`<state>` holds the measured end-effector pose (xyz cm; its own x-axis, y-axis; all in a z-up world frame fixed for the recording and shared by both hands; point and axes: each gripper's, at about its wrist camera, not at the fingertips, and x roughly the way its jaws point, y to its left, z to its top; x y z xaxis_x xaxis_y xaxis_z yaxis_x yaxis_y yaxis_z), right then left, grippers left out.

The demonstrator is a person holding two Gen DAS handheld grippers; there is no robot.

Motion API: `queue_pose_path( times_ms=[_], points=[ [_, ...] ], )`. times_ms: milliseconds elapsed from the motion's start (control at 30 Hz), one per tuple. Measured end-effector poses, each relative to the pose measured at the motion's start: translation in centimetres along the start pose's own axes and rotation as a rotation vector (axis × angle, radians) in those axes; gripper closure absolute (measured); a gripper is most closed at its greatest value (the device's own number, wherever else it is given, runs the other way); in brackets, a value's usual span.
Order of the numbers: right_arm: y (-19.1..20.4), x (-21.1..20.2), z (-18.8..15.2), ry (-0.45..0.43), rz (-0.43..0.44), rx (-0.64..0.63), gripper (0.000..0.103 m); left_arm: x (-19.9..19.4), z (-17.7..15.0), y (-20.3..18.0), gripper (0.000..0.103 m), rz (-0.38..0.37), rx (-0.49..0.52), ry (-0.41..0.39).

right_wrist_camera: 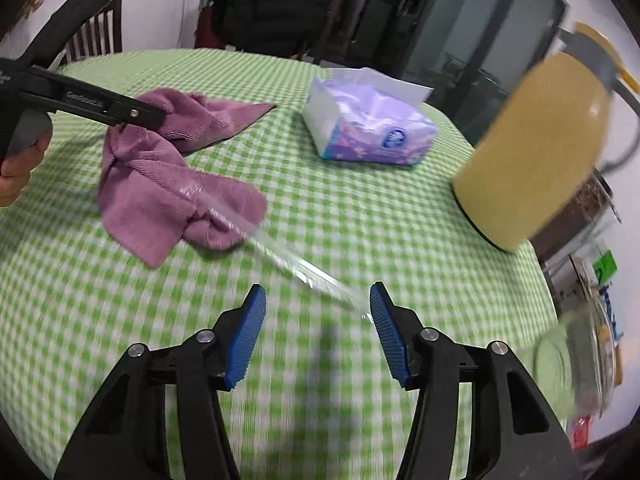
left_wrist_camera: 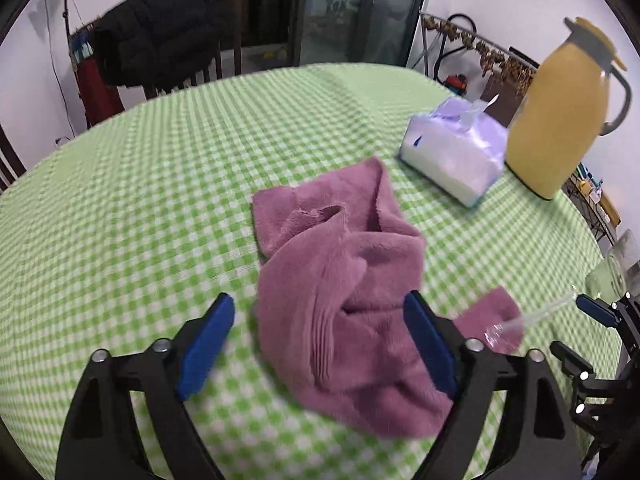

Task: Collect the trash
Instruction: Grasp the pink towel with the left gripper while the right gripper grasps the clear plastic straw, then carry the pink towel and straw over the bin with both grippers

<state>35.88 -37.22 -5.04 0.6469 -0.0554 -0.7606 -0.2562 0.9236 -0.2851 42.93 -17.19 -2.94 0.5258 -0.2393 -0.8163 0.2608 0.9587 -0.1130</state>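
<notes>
A long clear plastic wrapper lies slantwise on the green checked tablecloth, its far end resting on a crumpled purple towel. My right gripper hangs open just short of the wrapper's near end, which lies by the right fingertip with no pad pressing on it. My left gripper is open wide over the towel, whose folds lie between the blue pads, untouched as far as I can see. The wrapper shows at the right of the left wrist view, next to one of the right gripper's fingers.
A purple tissue pack and a yellow thermos jug stand at the back right. A clear glass jar sits near the table's right edge. A chair draped with a black jacket stands behind the table. A hand holds the left gripper.
</notes>
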Motion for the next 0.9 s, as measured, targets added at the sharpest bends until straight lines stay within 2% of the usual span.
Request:
queue_pose_path(
  times_ms=[67,133,167,200,233,333,467,733,767,900],
  points=[
    [0.1,1.1,0.7,0.013,0.014,-0.005,0.057,0.7,0.3,0.1,0.020,0.022,0.001,-0.013],
    [0.1,2.2,1.2,0.040,0.054,0.006,0.068,0.9,0.5,0.1,0.034,0.023,0.009,-0.028],
    [0.1,2.5,1.3,0.046,0.077,0.013,0.070,0.9,0.5,0.2,0.055,0.003,0.007,-0.026],
    [0.0,2.6,1.5,0.046,0.100,0.023,0.080,0.9,0.4,0.3,0.082,-0.027,-0.002,-0.021],
    [-0.1,2.5,1.5,0.049,0.119,0.033,0.087,1.0,0.6,0.2,0.087,-0.044,-0.005,-0.016],
    [0.2,2.7,2.0,0.056,0.129,0.039,0.098,-0.4,0.5,0.3,0.090,-0.046,-0.007,-0.044],
    [0.3,0.6,2.0,0.007,0.106,0.078,0.098,-4.9,0.5,0.8,0.091,-0.067,-0.025,-0.118],
    [-1.4,-9.2,2.0,-0.172,0.096,0.186,0.098,-16.8,1.0,-0.4,0.092,-0.103,-0.004,-0.328],
    [-1.5,-10.4,1.9,-0.189,0.103,0.195,0.098,-18.8,0.7,-1.0,0.092,-0.109,0.014,-0.363],
    [-2.4,-15.2,0.4,-0.241,0.166,0.232,0.098,-23.7,-0.6,-3.3,0.092,-0.134,0.071,-0.425]
  ],
)
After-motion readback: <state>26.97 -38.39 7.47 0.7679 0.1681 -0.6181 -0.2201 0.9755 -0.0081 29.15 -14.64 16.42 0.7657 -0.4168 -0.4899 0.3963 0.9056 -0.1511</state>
